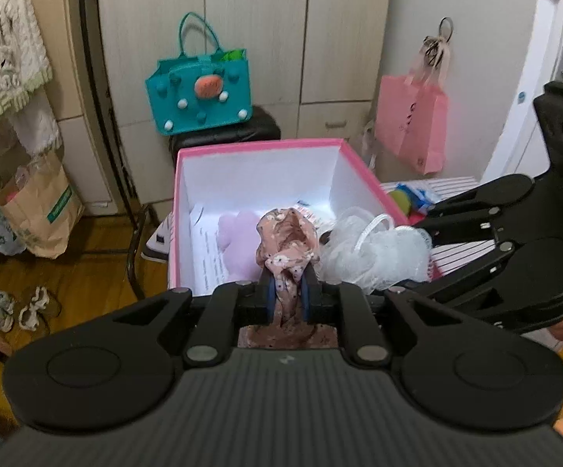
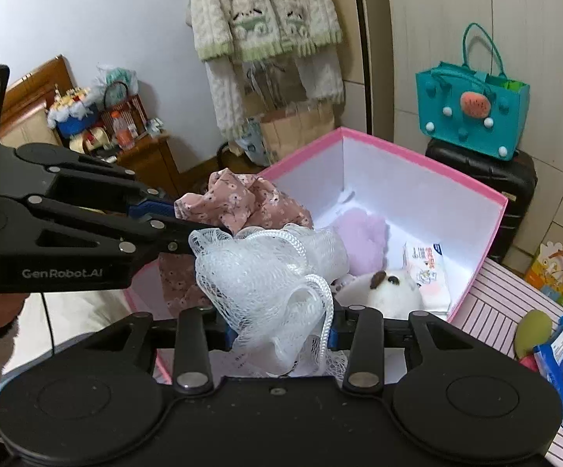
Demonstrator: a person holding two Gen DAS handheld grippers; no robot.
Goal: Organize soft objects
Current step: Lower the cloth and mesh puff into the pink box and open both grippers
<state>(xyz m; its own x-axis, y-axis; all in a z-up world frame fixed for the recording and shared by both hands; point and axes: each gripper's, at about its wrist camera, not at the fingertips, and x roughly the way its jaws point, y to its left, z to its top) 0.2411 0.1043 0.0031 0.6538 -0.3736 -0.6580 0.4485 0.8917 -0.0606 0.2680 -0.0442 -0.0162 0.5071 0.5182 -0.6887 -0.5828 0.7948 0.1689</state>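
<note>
In the left wrist view, the left hand-held gripper (image 1: 286, 292) is clamped on a pink floral cloth (image 1: 286, 243), which bunches up above the blue pads and hangs over the near wall of the pink box (image 1: 359, 159). Inside the box lies a lilac plush (image 1: 238, 233) on some printed paper. To the right, the right hand-held gripper (image 1: 414, 257) reaches in from the side with a white mesh bath pouf (image 1: 375, 253), which sits just beside the cloth at the near right corner of the box.

In the right wrist view, the right hand-held gripper (image 2: 281, 334) is pinched on the white mesh bath pouf (image 2: 266, 276), its cord loop draped over the right finger. The left hand-held gripper (image 2: 199, 225) comes in from the left, holding the pink floral cloth (image 2: 242, 202) at the left rim of the pink box (image 2: 476, 190). Further in lie the lilac plush (image 2: 363, 237), a white plush toy (image 2: 382, 292) and a tissue pack (image 2: 429, 272).

The step in hand looks like carrying both soft items into the box. Next, each load probably needs to go further in past the rim, over a free patch of floor, before the jaws let go, so nothing catches on the wall and slides out.
</note>
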